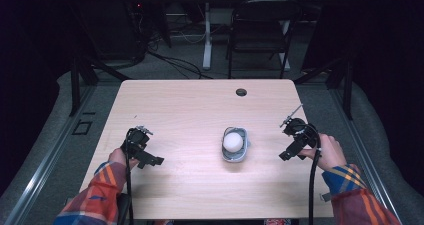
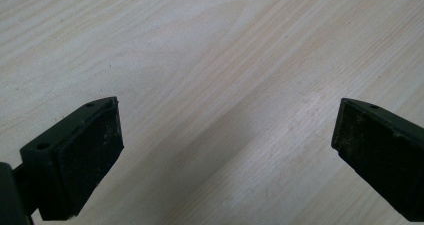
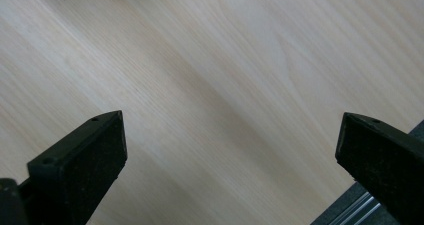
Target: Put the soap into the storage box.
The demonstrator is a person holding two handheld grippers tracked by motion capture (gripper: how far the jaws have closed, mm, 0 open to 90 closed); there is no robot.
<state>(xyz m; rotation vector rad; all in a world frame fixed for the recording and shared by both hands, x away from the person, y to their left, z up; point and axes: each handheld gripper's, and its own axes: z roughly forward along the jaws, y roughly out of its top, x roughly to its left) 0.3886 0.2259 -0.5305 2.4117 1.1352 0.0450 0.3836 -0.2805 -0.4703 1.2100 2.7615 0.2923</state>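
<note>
White ball (image 1: 233, 141) sits in a grey holder (image 1: 241, 154), unlabelled, between both grippers' spread fingers (image 2: 85, 155).

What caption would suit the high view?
Open left gripper and right gripper flank a white ball in a grey holder.

high view looks down from above; both claw views sit close over the same table (image 1: 200, 105).

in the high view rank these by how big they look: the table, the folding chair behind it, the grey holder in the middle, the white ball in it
1. table
2. folding chair, though it stands farther from the camera, so it looks smaller than it is
3. grey holder
4. white ball, sitting inside the holder
</note>
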